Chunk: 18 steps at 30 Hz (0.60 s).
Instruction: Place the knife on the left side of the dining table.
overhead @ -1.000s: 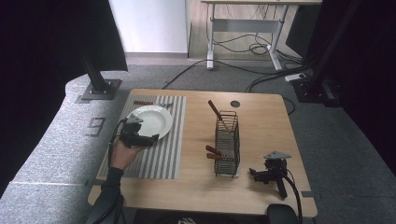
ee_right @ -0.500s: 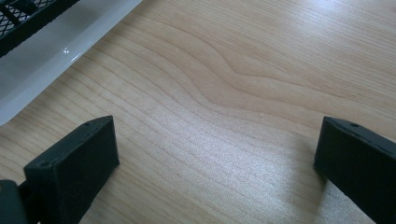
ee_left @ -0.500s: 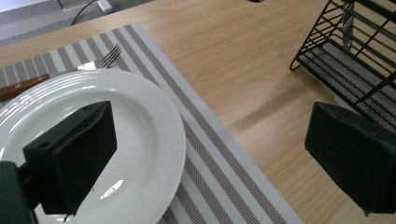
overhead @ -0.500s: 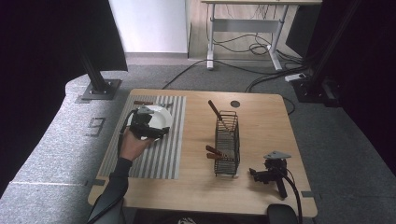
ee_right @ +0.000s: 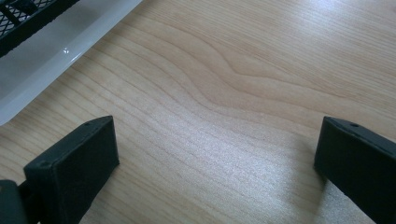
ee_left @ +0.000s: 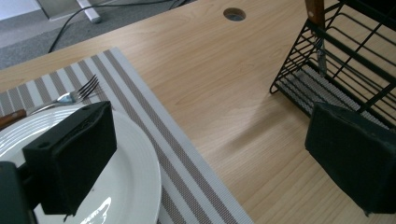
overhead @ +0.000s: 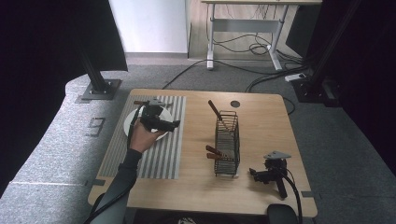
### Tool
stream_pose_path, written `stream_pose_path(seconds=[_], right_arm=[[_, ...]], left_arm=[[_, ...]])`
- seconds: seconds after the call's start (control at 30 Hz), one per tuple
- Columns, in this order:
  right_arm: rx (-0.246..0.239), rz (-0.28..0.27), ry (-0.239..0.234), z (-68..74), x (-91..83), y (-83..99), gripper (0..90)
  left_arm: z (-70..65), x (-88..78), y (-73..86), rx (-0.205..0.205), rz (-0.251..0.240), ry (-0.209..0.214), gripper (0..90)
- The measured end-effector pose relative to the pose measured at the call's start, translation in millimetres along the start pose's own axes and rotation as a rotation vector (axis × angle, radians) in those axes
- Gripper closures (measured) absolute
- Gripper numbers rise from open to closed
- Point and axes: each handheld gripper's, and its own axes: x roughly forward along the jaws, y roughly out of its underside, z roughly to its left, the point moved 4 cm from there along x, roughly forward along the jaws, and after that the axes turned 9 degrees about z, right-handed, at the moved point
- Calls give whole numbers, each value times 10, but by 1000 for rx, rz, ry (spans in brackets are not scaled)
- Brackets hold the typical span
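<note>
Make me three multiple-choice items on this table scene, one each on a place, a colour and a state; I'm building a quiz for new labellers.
1. Where does the fork lie?
A. In the wire basket
B. On the striped mat beside the white plate
C. On bare wood by the table's hole

2. What colour is the wire basket?
A. Black
B. White
C. Red

3. How does the left claw stand?
A. Shut on the fork
B. Shut on the plate's rim
C. Open, holding nothing

Answers:
1 B: the left gripper view shows its tines on the striped mat next to the plate.
2 A: its wires are black in the high view.
3 C: its jaws stand wide apart with nothing between them.
</note>
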Motion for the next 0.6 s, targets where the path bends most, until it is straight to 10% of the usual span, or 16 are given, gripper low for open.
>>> stream_pose_path(seconds=[0.6], right_arm=[[0, 0, 0, 0, 0, 0, 0]], left_arm=[[-307, 126, -511, 44, -9, 40, 51]])
